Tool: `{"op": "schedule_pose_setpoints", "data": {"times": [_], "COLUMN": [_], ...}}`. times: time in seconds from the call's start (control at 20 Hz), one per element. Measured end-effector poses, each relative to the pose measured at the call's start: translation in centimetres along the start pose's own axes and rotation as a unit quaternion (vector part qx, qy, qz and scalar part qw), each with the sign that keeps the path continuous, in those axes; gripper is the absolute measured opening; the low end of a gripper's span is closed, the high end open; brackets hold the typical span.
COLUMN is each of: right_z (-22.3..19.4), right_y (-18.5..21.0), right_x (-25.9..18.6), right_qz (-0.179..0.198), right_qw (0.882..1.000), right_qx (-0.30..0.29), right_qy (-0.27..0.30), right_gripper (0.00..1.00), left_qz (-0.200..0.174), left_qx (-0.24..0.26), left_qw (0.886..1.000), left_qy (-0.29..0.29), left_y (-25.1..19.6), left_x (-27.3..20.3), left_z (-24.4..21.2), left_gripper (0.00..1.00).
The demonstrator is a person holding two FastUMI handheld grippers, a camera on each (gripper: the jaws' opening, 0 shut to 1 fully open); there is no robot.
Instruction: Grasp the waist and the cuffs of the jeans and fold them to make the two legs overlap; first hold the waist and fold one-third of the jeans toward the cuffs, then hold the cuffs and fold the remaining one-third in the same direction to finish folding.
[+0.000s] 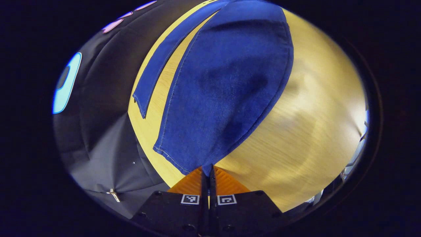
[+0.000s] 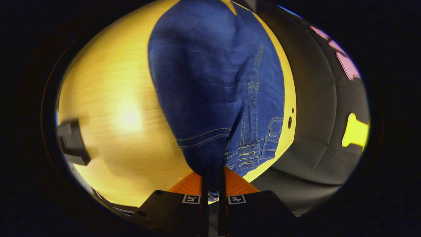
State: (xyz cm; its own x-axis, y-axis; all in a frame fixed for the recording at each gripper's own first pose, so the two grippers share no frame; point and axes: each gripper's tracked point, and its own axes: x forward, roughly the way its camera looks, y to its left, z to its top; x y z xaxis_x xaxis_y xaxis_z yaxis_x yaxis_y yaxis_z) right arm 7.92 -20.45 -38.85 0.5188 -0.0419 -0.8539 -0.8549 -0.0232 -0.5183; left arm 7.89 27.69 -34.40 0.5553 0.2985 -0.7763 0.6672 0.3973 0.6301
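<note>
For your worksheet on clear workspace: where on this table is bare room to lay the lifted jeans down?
Bare wood spreads between the lifted leg and the table's far edge; likewise beside the waist at. It is tight along the booth wall, where the other leg lies.

The left gripper (image 1: 208, 171) has its two fingers pressed nearly together, pinching the hem corner of a leg of the jeans (image 1: 227, 85), with the cloth stretching away from its tips. The right gripper (image 2: 212, 179) is likewise clamped, its fingers close together on the jeans at what seems to be the waist, though blur makes the exact spot uncertain.
</note>
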Motion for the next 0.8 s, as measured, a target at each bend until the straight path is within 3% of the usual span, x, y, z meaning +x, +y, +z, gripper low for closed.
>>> {"op": "schedule_pose_setpoints", "data": {"times": [0.3,0.45,0.65,0.8], "right_z": [0.1,0.1,1.8,3.0], "right_y": [-2.2,-4.7,-11.2,-17.3], "right_x": [-1.3,-3.0,-4.4,-4.7], "right_qz": [0.006,-0.004,-0.029,-0.05], "right_qw": [0.999,0.999,0.995,0.982], "right_qx": [0.037,0.051,0.089,0.177], "right_qy": [-0.002,-0.009,-0.028,-0.044], "right_gripper": [0.15,0.15,0.15,0.15], "left_qz": [-0.071,-0.117,-0.131,-0.134], "left_qx": [-0.041,-0.107,-0.174,-0.248], "left_qw": [0.997,0.987,0.976,0.959], "left_qy": [0.01,0.008,-0.017,0.002], "left_y": [1.1,2.6,8.5,13.4], "left_x": [-0.2,-1.6,-3.6,-3.6], "left_z": [0.6,0.6,4.1,7.0], "left_gripper": [0.06,0.06,0.06,0.06]}}
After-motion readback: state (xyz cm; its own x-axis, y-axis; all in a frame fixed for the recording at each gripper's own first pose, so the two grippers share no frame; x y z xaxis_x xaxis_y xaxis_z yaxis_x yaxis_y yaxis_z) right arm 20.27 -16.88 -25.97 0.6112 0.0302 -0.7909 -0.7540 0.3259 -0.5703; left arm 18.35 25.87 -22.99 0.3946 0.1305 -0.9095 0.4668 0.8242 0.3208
